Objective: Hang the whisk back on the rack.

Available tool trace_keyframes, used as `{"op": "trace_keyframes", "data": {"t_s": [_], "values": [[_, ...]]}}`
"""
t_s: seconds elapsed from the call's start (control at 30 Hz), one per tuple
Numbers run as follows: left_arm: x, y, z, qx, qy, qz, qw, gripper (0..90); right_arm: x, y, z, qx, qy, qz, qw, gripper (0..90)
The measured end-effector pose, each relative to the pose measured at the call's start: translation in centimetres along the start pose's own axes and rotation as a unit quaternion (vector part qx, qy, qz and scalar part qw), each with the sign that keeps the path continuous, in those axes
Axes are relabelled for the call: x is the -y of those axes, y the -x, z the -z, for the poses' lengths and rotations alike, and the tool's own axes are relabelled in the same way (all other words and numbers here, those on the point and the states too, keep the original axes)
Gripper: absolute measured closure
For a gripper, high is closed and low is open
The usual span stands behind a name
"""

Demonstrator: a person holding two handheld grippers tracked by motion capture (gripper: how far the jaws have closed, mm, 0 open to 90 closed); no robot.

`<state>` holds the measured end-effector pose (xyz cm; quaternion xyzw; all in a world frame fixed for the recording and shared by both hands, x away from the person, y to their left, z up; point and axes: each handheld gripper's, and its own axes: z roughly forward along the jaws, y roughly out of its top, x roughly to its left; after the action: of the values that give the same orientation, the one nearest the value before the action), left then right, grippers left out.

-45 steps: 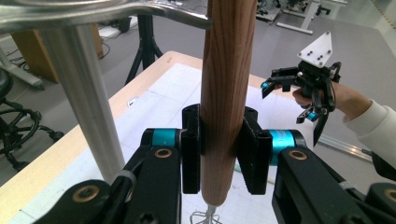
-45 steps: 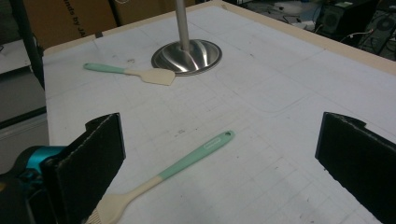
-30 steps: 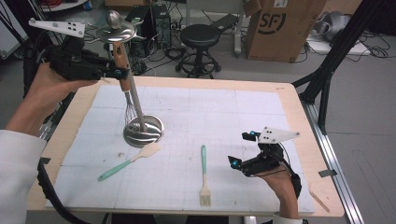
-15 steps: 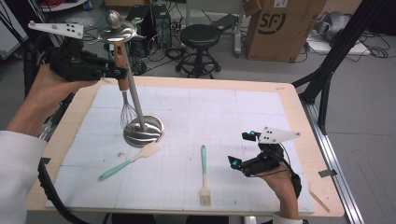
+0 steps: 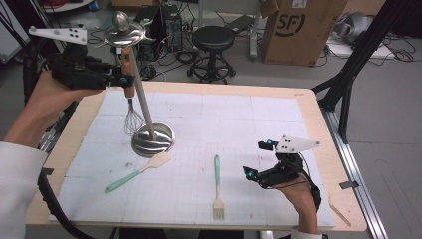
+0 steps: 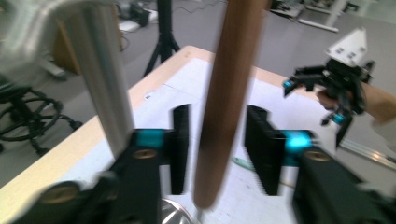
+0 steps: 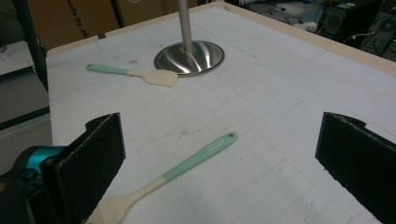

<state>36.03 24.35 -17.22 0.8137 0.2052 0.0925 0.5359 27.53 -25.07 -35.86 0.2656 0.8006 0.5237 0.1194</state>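
Left gripper view: left gripper (image 6: 217,149) jaws, just opening, flank the whisk handle (image 6: 224,93) without pinching.

The jaws of the left tongs (image 6: 217,161) have just been opened around the wooden handle of the whisk (image 5: 130,84), which is now seen between them with gaps on both sides. In the upper left of the high view, a slight shift of the tongs is seen.
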Motion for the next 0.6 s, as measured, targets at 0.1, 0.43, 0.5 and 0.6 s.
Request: {"op": "trace_keyframes", "data": {"t_s": [0.1, 0.43, 0.5, 0.6], "values": [[0.4, 0.1, 0.5, -0.01, 0.003, -0.007, 0.9999, 44.4, 0.0, 0.1, 0.1, 0.002, 0.0, 0.0, 1.0, 0.0], [2.3, 1.6, 1.8, -0.03, -0.022, -0.035, 0.9987, 1.6, 0.4, 0.3, 0.4, 0.005, 0.002, -0.004, 1.0, 0.0], [2.6, 1.8, 2.1, -0.032, -0.019, -0.038, 0.9986, 1.6, 0.5, 0.4, 0.4, 0.005, 0.002, -0.007, 1.0, 0.0], [3.0, 2.0, 2.4, -0.036, -0.024, -0.046, 0.998, 1.6, 0.6, 0.5, 0.4, 0.005, 0.001, -0.01, 0.9999, 0.0]]}}
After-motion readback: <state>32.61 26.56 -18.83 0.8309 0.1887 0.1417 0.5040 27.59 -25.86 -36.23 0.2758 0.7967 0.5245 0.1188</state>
